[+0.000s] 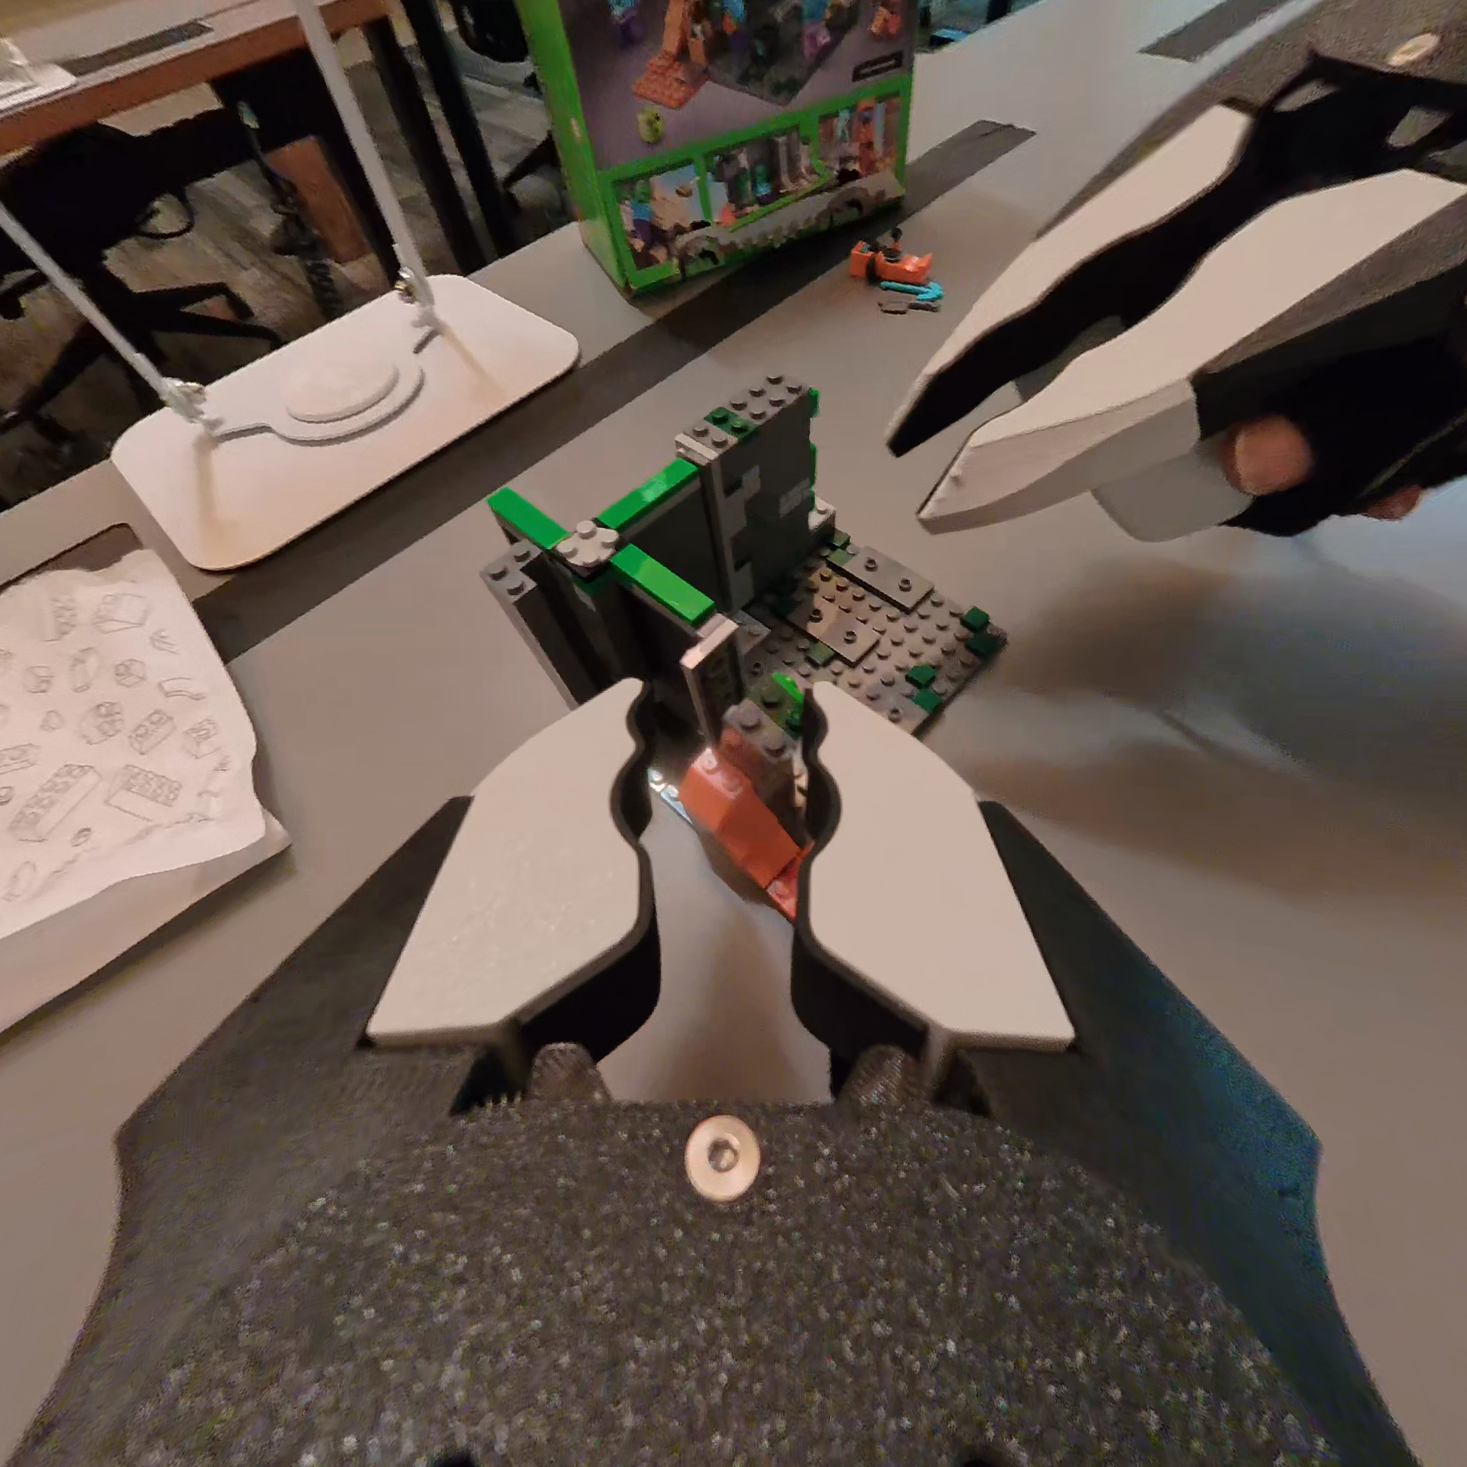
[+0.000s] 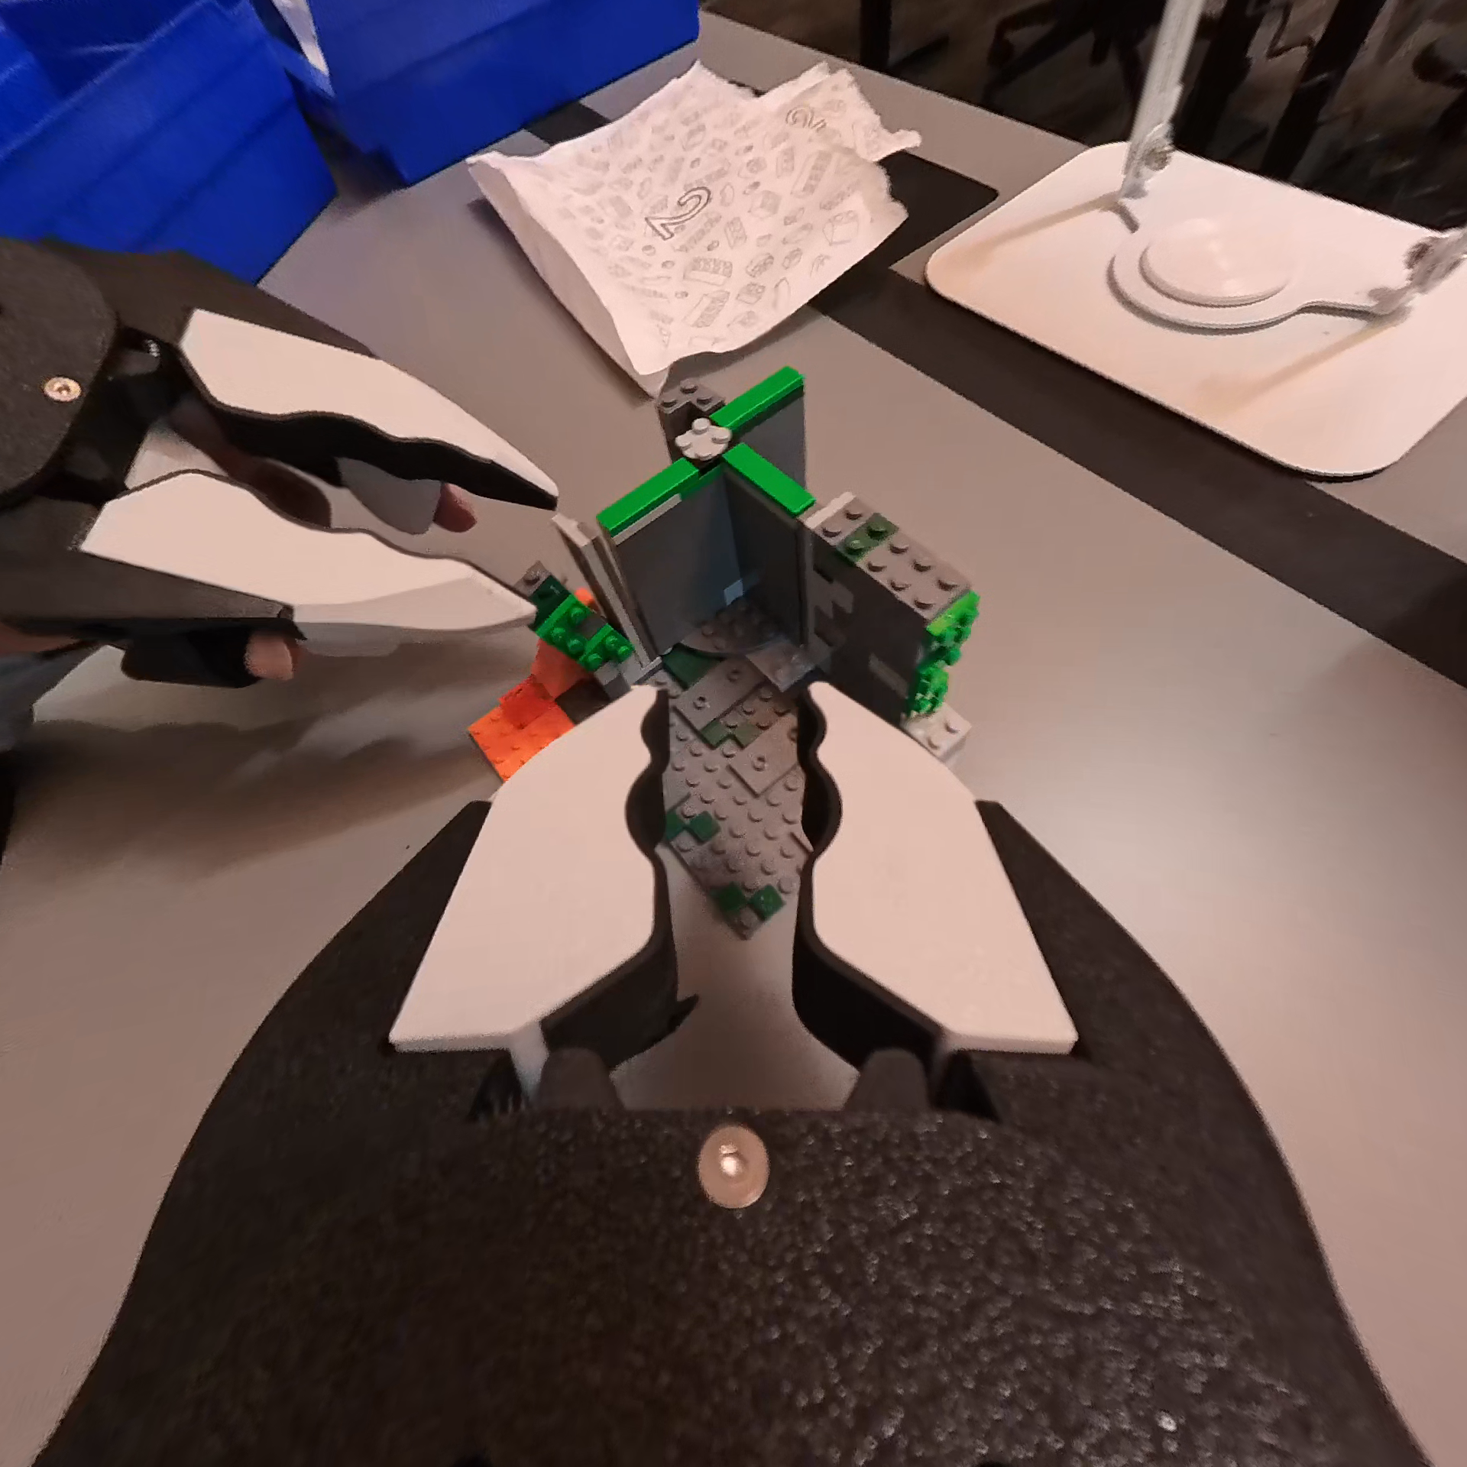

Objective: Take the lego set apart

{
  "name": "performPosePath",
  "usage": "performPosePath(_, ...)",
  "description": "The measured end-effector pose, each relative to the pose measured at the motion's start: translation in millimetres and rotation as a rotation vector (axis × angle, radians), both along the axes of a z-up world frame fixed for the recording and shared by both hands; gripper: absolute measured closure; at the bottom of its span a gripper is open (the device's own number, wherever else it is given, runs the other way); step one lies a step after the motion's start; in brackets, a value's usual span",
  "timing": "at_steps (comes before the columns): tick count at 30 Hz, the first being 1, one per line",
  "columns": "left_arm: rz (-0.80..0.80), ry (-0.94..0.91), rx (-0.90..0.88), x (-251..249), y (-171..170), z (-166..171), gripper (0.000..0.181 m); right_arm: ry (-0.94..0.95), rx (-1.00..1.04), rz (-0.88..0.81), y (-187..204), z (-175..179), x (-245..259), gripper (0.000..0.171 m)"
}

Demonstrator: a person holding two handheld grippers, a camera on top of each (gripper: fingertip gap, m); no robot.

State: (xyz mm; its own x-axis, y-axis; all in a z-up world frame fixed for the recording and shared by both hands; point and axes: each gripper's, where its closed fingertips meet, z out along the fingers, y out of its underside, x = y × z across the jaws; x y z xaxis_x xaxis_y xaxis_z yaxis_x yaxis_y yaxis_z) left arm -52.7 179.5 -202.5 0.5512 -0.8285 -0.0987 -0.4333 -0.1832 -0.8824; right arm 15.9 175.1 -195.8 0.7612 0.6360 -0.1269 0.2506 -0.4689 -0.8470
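The lego set (image 1: pixel 754 508) stands on the grey table: a grey studded baseplate (image 2: pixel 738 825), dark grey walls topped with green tiles, and an orange section (image 1: pixel 730 810) at one side. My left gripper (image 1: pixel 726 694) is open, its fingers on either side of the orange section and a thin grey upright plate; the right finger touches the bricks. In the right wrist view the left gripper (image 2: pixel 544 560) sits at the set's left side by the orange section (image 2: pixel 524 722). My right gripper (image 2: pixel 730 694) is open and empty above the baseplate's near corner. It hovers to the right of the walls in the left wrist view (image 1: pixel 913 484).
A green lego box (image 1: pixel 738 143) stands at the table's far edge, with small loose orange and cyan pieces (image 1: pixel 897 270) beside it. A white stand base (image 1: pixel 341 413) and a printed paper sheet (image 1: pixel 103 714) lie to the left. Blue bins (image 2: pixel 159 119) stand behind. About 4 centimeters separates my left fingertips from the orange section (image 1: pixel 730 810).
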Motion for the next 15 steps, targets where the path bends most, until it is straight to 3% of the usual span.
performPosePath(8, -0.130, 0.064, -0.044, -12, -9, -7, 0.144, -0.045, -0.008, 0.061, -7, -9, -23, 0.142)
performPosePath(15, -0.165, 0.173, -0.036, -22, -4, -36, 0.147, -0.143, 0.073, 0.063, -6, -17, -58, 0.140)
